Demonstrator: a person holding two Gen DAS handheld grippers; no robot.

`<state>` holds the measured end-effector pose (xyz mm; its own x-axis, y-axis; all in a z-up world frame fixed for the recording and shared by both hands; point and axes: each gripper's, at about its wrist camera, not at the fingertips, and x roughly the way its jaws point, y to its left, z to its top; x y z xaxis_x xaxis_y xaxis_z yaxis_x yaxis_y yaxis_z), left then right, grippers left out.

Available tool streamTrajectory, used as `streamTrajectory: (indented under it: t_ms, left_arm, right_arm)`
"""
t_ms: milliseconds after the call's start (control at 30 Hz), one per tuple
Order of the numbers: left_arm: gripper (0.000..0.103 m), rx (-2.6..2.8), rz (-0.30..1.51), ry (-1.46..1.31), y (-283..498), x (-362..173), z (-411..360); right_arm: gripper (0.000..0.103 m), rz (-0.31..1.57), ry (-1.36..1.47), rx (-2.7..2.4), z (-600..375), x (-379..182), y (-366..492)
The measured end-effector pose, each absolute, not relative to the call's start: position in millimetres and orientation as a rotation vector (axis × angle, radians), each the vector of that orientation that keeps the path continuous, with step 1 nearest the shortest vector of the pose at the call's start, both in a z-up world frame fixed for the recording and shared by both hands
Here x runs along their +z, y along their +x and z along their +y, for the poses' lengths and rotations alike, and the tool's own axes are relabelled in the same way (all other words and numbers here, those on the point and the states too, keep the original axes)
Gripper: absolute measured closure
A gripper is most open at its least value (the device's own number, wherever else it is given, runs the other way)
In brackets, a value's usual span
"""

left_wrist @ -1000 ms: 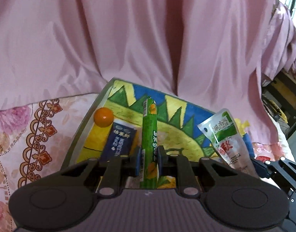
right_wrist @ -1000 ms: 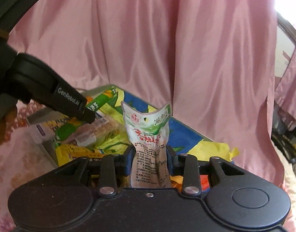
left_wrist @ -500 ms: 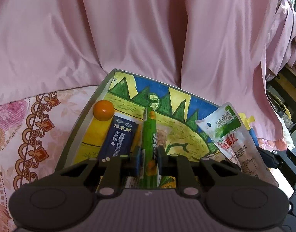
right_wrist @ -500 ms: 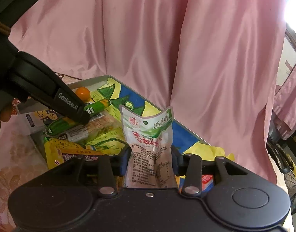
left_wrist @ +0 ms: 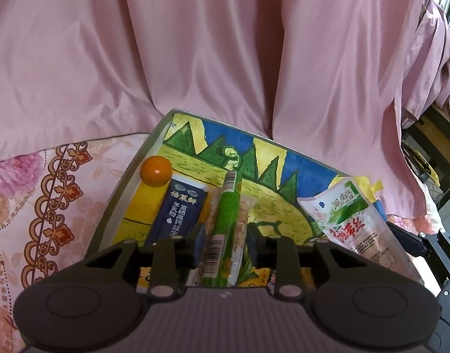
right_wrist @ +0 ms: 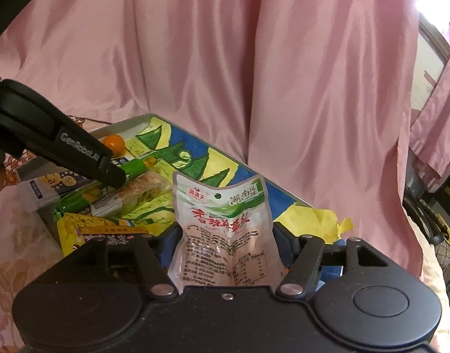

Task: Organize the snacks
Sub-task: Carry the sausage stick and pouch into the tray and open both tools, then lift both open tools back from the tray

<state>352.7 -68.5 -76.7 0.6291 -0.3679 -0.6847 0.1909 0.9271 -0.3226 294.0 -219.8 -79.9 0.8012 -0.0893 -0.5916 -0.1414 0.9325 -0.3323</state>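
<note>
A moment ago both grippers squeezed their snacks tight; now both are letting go, and the snacks sit lower in the painted tray (left_wrist: 131, 176). The left gripper (left_wrist: 223, 242) has its jaws opening, with gaps on both sides of the green stick snack (left_wrist: 228, 220), which lies on a clear wrapped bar (left_wrist: 245, 214) near the tray's left edge, beside the dark blue packet (left_wrist: 181, 209) and the little orange (left_wrist: 156, 170). The right gripper (right_wrist: 225, 245) has its jaws opening too, and the white and green pouch (right_wrist: 222, 220) stands between them near the tray's right edge, leaning a bit and no longer pinched. To do this step well, I think each hand should open all the way and pull straight back, slowly, so no finger drags a snack out of place. The pouch may flop over when it is left alone. The bottoms of the stick and the pouch are hidden behind the black gripper bodies. The yellow packet (right_wrist: 86, 226) at the near edge is partly covered, and the tray's near right corner cannot be seen.
</note>
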Motion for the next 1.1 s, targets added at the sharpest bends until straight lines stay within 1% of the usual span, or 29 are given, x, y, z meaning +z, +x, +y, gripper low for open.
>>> streamTrajectory:
  t_ms: [33,100,167,233,300,333,400,500,567,600,767,900,1100]
  left_arm:
    - [0.065,-0.323,0.829,-0.230,351.8,-74.5,-68.3]
    - [0.056,-0.320,0.821,-0.229,349.4,-69.3,-67.4]
    - [0.052,-0.317,0.808,-0.228,345.9,-62.6,-66.2]
    - [0.045,-0.312,0.794,-0.227,340.6,-54.8,-64.9]
    - [0.036,-0.309,0.773,-0.223,333.6,-46.1,-62.9]
    - [0.033,-0.308,0.763,-0.220,330.0,-41.9,-61.8]
    - [0.023,-0.300,0.732,-0.207,320.8,-32.3,-59.4]
    - [0.014,-0.278,0.672,-0.183,303.9,-16.8,-55.7]
    - [0.011,-0.263,0.633,-0.182,291.0,-6.1,-52.7]
    - [0.007,-0.257,0.610,-0.189,283.1,-0.3,-50.3]
    - [0.001,-0.231,0.506,-0.174,244.8,23.4,-44.5]
    - [0.000,-0.207,0.455,-0.142,215.1,36.8,-42.5]
    - [0.000,-0.185,0.462,-0.130,175.3,34.7,-32.0]
  right_arm:
    - [0.031,0.643,-0.364,0.025,-221.1,-78.9,293.4]
    - [0.025,0.629,-0.339,0.018,-224.2,-74.7,292.1]
    - [0.018,0.610,-0.313,0.018,-227.0,-68.9,289.7]
    - [0.017,0.589,-0.286,0.014,-230.2,-62.0,285.6]
    - [0.015,0.571,-0.264,0.008,-232.9,-54.8,281.1]
    - [0.012,0.559,-0.249,0.003,-235.2,-50.3,277.6]
    - [0.008,0.532,-0.210,-0.009,-240.0,-40.2,269.8]
    - [0.006,0.492,-0.149,-0.020,-246.9,-23.2,256.3]
    - [0.002,0.462,-0.099,-0.026,-252.0,-10.0,245.3]
    - [0.001,0.447,-0.077,-0.031,-254.3,-3.7,239.2]
    - [0.001,0.386,0.023,-0.038,-263.7,22.4,203.6]
    - [0.001,0.357,0.069,-0.034,-264.9,36.1,171.8]
    - [0.001,0.339,0.077,-0.040,-264.3,46.0,127.1]
